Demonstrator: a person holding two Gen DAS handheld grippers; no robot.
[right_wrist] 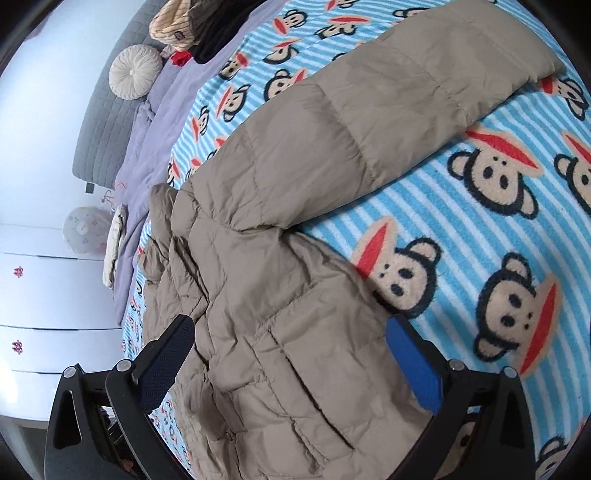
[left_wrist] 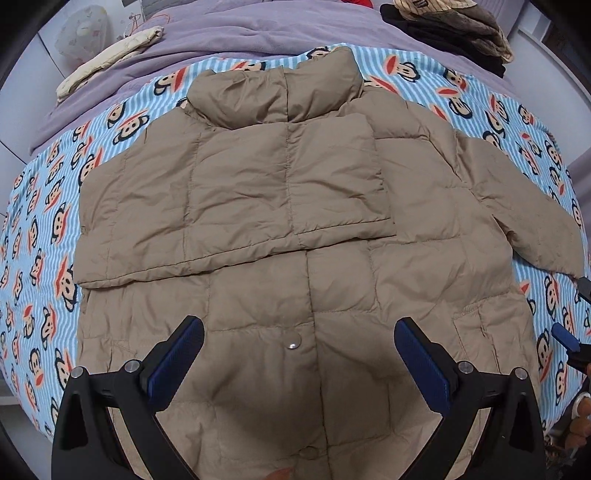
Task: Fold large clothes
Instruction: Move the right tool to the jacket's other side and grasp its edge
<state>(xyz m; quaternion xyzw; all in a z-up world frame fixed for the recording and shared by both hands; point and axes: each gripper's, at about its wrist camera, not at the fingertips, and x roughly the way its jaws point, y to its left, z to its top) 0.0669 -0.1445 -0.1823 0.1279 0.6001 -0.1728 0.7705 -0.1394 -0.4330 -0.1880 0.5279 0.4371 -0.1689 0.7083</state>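
A tan quilted puffer jacket [left_wrist: 280, 206] lies front up on the monkey-print striped blanket [left_wrist: 40, 236]. Its left sleeve [left_wrist: 229, 192] is folded across the chest; its right sleeve [left_wrist: 517, 206] lies stretched out to the side. My left gripper [left_wrist: 299, 350] is open and empty above the jacket's lower front, near a snap button [left_wrist: 292, 346]. My right gripper [right_wrist: 291, 350] is open over the jacket's right side edge [right_wrist: 295, 354] near a pocket, below the outstretched sleeve [right_wrist: 369, 122]; its tip shows at the far right in the left wrist view [left_wrist: 569, 339].
A purple blanket [left_wrist: 229, 33] lies beyond the collar with a cream folded item [left_wrist: 110, 55] on it. A pile of dark and striped clothes [left_wrist: 450, 26] sits at the back right. A grey headboard [right_wrist: 107, 122], round cushion [right_wrist: 136, 71] and white drawers [right_wrist: 48, 302] flank the bed.
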